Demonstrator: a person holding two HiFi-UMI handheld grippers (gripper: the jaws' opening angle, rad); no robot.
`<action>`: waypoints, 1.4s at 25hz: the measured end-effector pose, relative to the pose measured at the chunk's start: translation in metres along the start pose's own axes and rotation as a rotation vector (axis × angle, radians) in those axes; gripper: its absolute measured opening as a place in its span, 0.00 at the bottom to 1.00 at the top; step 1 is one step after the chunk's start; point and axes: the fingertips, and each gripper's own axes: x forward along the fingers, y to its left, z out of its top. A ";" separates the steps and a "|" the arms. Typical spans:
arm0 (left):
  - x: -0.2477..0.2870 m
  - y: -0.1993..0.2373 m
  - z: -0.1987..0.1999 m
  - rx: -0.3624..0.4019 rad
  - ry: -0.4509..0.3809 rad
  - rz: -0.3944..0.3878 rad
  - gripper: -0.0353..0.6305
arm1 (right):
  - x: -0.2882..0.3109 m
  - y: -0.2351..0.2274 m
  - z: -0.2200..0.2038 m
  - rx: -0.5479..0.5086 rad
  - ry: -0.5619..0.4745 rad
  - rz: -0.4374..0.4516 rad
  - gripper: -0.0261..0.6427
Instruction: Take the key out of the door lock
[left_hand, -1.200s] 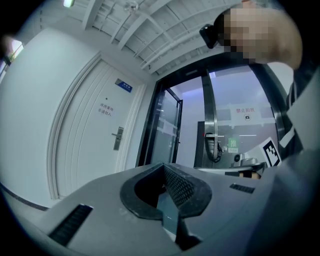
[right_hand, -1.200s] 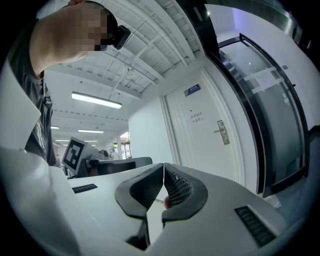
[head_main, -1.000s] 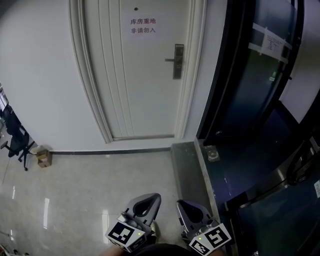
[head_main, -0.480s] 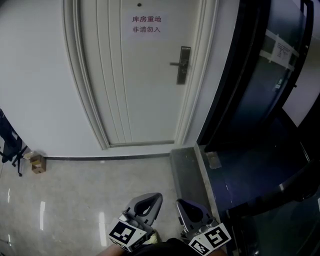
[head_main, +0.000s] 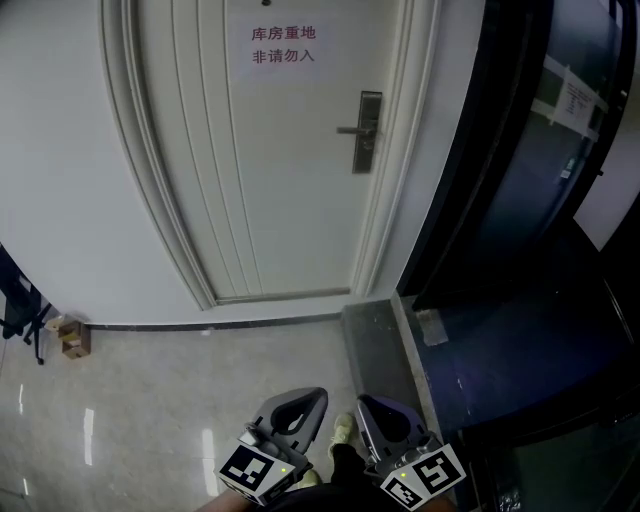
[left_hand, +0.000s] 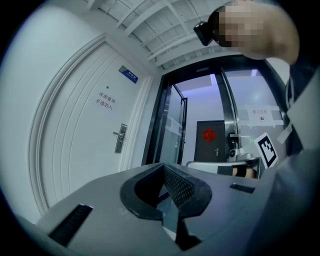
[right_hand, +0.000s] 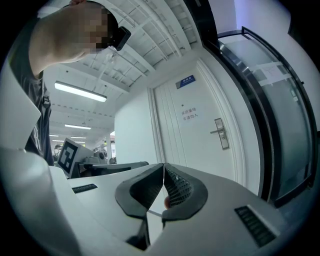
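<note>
A white door stands ahead with a metal lock plate and lever handle at its right side; no key can be made out at this distance. The lock plate also shows in the left gripper view and in the right gripper view, small and far off. My left gripper and right gripper hang low at the bottom of the head view, side by side, far from the door. Both are shut with nothing between the jaws.
A dark glass partition runs along the right of the door. A grey metal threshold lies on the tiled floor before it. A small cardboard box and an office chair stand at the far left wall. A printed sign hangs on the door.
The door has grown larger and its lock has shifted slightly lower and to the right in the head view as the person steps closer. Both grippers stay shut in the same place.
</note>
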 end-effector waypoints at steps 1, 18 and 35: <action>0.008 0.007 0.000 -0.002 0.002 0.007 0.06 | 0.007 -0.008 0.001 -0.002 -0.002 0.004 0.06; 0.217 0.107 0.031 0.012 0.001 0.081 0.06 | 0.145 -0.201 0.041 -0.039 0.025 0.082 0.06; 0.326 0.161 0.048 0.009 -0.003 0.077 0.06 | 0.216 -0.314 0.057 -0.224 0.023 0.011 0.06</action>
